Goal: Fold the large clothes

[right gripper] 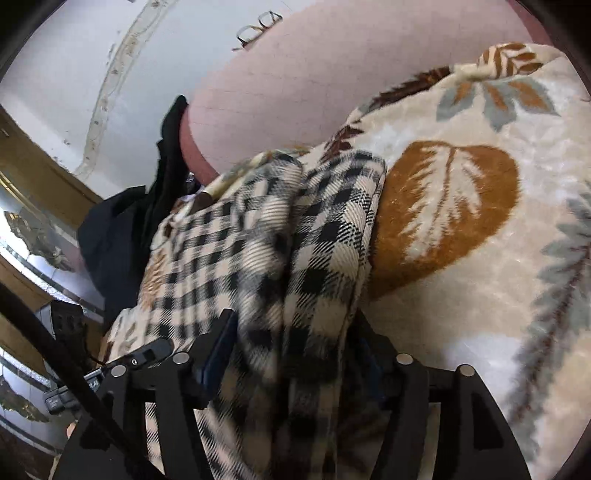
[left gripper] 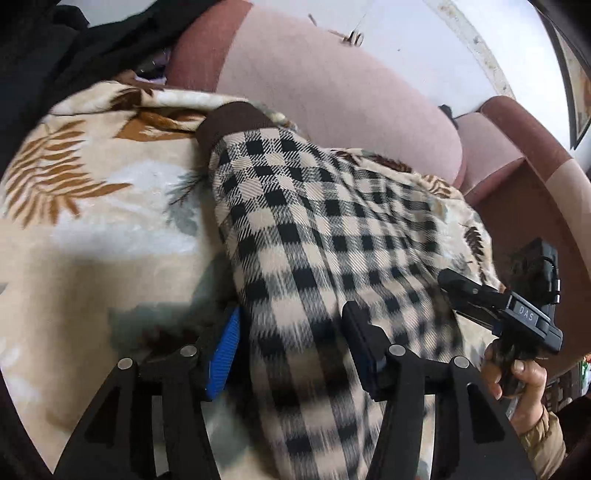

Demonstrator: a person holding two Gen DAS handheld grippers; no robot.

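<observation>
A black-and-cream checked garment [left gripper: 314, 229] with a dark brown ribbed cuff [left gripper: 229, 123] lies across a leaf-print blanket [left gripper: 92, 206] on a sofa. My left gripper [left gripper: 291, 332] is closed on a bunched part of it, cloth filling the gap between the blue pads. In the right wrist view the same garment [right gripper: 295, 236] runs away from my right gripper [right gripper: 291, 332], which is shut on a thick fold of it. The right gripper also shows in the left wrist view [left gripper: 491, 302], held by a hand at the garment's right edge.
The pink sofa backrest [left gripper: 332, 81] rises behind the blanket, with a reddish armrest [left gripper: 517, 155] at the right. Dark clothes [right gripper: 122, 229] are piled at the sofa's end. Glasses [right gripper: 258, 27] sit on top of the backrest.
</observation>
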